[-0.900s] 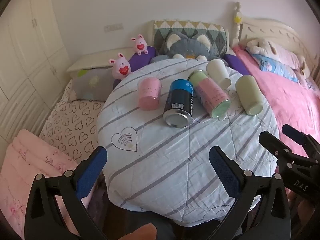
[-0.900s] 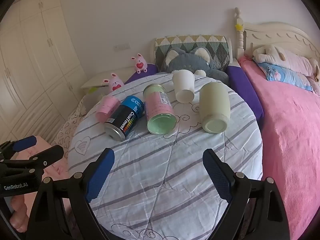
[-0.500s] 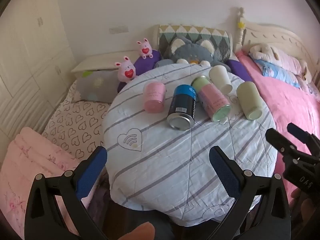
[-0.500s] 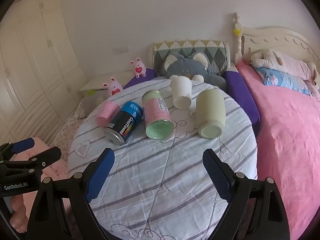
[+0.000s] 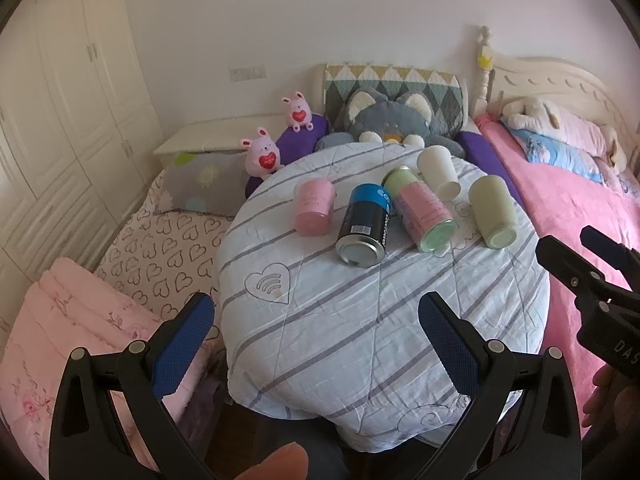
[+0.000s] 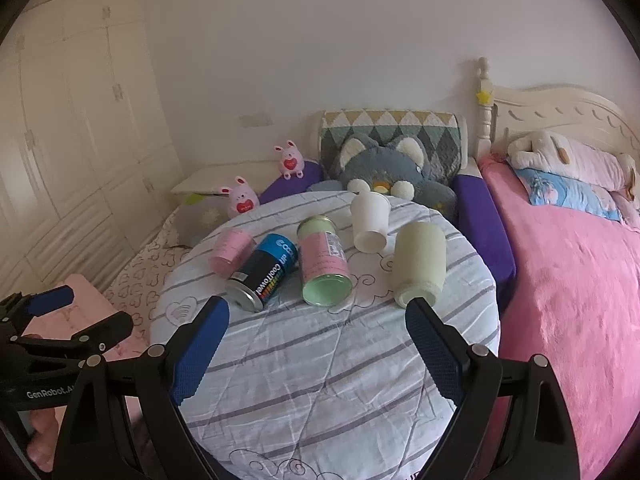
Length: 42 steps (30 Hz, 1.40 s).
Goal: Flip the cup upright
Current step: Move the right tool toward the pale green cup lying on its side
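On the far half of the round cloth-covered surface I see the white cup lying on its side, mouth toward me, at the back of a row of toppled containers. Just beside it to the right lies the pale green tumbler; to its left the pink-and-green can, then the blue-and-black can, then the small pink cup at the left end. From my left wrist camera the white cup sits behind the pink-and-green can. My right gripper hovers over the near part of the surface, fingers spread wide, holding nothing. My left gripper hangs off the near-left edge, fingers likewise spread and empty. Behind the surface a grey cat plush leans on a patterned cushion, and a pink bed lies to the right.
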Each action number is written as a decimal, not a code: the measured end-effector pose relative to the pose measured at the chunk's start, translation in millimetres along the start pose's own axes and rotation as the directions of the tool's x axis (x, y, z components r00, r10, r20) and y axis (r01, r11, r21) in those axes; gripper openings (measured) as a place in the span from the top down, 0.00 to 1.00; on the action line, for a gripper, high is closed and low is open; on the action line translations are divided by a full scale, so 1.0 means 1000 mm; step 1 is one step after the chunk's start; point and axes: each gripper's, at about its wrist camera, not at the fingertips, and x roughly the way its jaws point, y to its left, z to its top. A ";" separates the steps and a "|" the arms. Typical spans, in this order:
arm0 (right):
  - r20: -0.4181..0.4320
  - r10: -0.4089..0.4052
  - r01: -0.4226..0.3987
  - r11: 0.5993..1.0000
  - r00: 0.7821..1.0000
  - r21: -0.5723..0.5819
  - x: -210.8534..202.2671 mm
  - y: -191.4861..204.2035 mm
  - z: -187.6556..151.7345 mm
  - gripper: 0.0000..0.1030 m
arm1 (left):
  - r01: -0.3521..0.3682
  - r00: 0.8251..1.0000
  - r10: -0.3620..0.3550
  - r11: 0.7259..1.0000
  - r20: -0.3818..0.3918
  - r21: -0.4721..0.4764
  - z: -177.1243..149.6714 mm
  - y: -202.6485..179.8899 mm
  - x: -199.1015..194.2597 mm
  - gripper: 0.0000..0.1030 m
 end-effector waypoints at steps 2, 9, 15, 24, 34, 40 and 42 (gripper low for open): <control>0.000 0.002 -0.002 1.000 1.000 0.003 -0.001 0.000 -0.001 0.11 | -0.002 1.000 0.002 1.000 0.003 0.001 0.000 0.000 -0.003 0.00; 0.002 0.003 -0.003 1.000 1.000 0.010 -0.004 -0.001 -0.002 0.11 | -0.002 1.000 0.002 1.000 0.006 0.002 -0.002 -0.001 -0.005 0.00; -0.001 0.004 -0.004 1.000 1.000 0.003 -0.003 0.000 -0.002 0.11 | -0.004 1.000 0.004 1.000 0.008 0.001 -0.004 -0.003 -0.005 0.00; -0.025 0.010 -0.010 1.000 1.000 -0.004 0.008 0.004 0.001 0.11 | 0.001 1.000 -0.001 1.000 -0.012 -0.005 -0.007 -0.001 -0.001 0.00; -0.057 -0.013 0.014 1.000 0.998 0.006 0.029 -0.002 0.002 0.11 | 0.010 0.999 -0.011 1.000 -0.048 -0.006 0.007 0.005 0.022 0.00; -0.081 -0.027 0.027 1.000 0.996 0.010 0.047 -0.008 0.004 0.11 | 0.016 0.998 -0.016 1.000 -0.067 -0.004 0.017 0.004 0.043 0.00; -0.094 -0.028 0.030 0.999 0.995 0.017 0.055 -0.011 0.005 0.11 | 0.018 0.997 -0.018 1.000 -0.075 -0.006 0.020 0.004 0.051 0.00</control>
